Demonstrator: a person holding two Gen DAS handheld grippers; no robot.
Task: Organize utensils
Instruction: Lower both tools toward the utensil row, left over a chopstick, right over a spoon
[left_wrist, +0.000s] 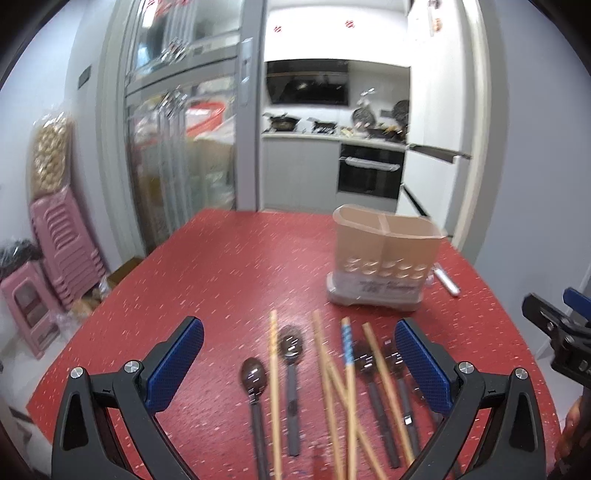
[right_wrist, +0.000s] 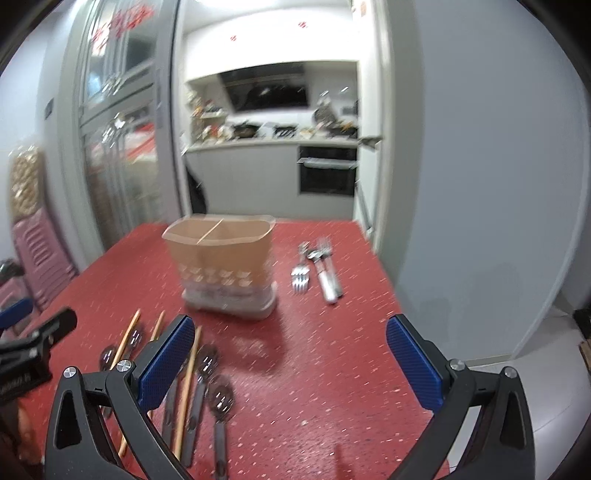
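- Utensils lie in two groups on the red speckled table: dark spoons and wooden chopsticks mixed together close under your left gripper, and metal forks with other silver cutlery to the right of the holder
- Your left gripper hangs over the spoons and chopsticks with its blue pads wide apart, holding nothing
- Your right gripper is spread just as wide and empty, over bare table to the right of the spoon pile
- Between you and the far table edge stands the beige utensil holder, upright on a grey base, with a divider splitting it into two compartments; both look empty from here
- One chopstick has a blue patterned end, and several chopsticks cross over each other and over the spoon handles
- Stacked pink stools sit by the left wall, beside a glass-fronted cabinet
- Beyond the table a doorway opens onto a kitchen with a built-in oven and a cluttered counter; the frames are motion-blurred
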